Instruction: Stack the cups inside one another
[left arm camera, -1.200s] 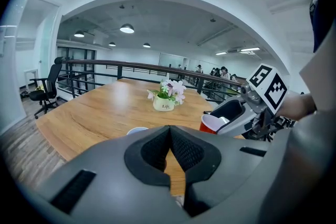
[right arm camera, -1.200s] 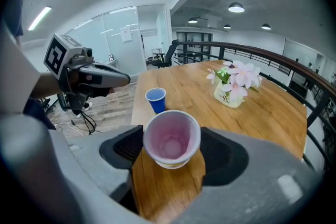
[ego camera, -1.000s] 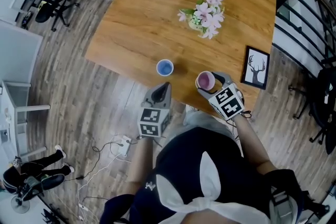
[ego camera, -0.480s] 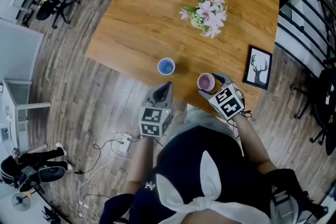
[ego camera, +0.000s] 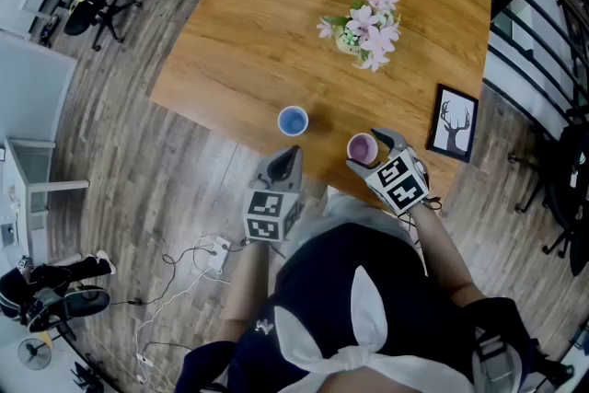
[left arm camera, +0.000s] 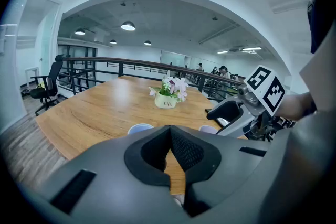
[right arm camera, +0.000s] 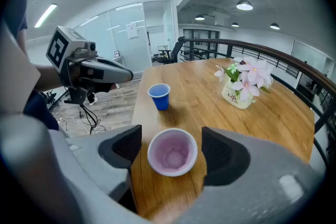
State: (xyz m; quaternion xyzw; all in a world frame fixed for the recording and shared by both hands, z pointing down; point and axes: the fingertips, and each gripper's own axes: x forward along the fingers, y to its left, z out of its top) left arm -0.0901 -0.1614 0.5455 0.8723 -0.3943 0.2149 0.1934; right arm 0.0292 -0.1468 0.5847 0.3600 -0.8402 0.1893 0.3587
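Little differs from a second ago: the right gripper (ego camera: 368, 149) still brackets the pink cup (right arm camera: 172, 153), its jaws wide with a gap on each side. The cup stands close to the table's (ego camera: 248, 32) near edge. The blue cup (ego camera: 292, 120) stands apart to its left, with bare wood between them. The left gripper (left arm camera: 169, 131), pads pressed together on nothing, hangs just off that edge; its own view shows only the cups' rims.

A person (ego camera: 340, 308) at the worktop's (ego camera: 276, 32) near edge wears a dark navy top (ego camera: 317, 285) with white fabric (ego camera: 359, 331) knotted in a bow. Nearer the worktop, the left gripper (ego camera: 291, 152) and right gripper (ego camera: 370, 152) are grey moulded shells with black ribbed fingers (left arm camera: 184, 152), each carrying a white cube (ego camera: 269, 214) printed with black square markers.
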